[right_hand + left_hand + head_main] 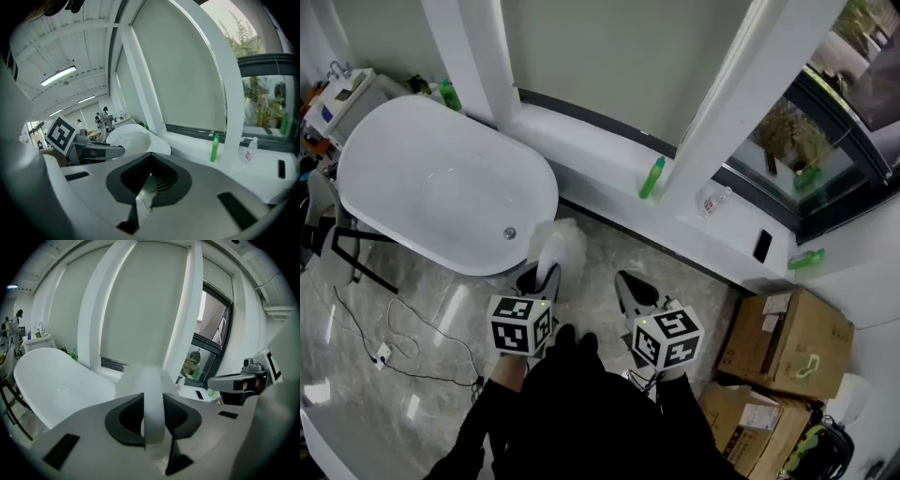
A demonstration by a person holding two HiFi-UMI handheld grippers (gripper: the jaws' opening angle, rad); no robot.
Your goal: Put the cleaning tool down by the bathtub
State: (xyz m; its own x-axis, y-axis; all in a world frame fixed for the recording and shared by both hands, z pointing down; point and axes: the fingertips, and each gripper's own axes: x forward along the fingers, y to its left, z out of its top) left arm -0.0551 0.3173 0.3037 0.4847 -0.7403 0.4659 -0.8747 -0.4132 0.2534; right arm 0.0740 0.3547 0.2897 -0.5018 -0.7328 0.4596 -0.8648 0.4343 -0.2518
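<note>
Cleaning tool (560, 240), a white stick with a fluffy white head, sits near the middle of the head view, its head just beside the lower right end of the bathtub (546, 178) and over the grey floor (600, 246). It has not yet been put down: the left gripper (536, 279) has it, and whether the fluffy head already touches the floor cannot be told from above. So the carrying part looks done, since the tool is already next to the tub, and what is left is judged to be lowering it onto the floor by the tub wall and letting go. In the left gripper view the jaws are pinching the white handle, which rises straight up the centre of the frame between the dark pads; they stand fairly wide only because the handle fills the gap. The right gripper (633, 292), at lower centre right of the head view, holds nothing: its own view shows the jaws pressed together with only a thin seam between them, pointed toward the window ledge and a green bottle (214, 147).
</note>
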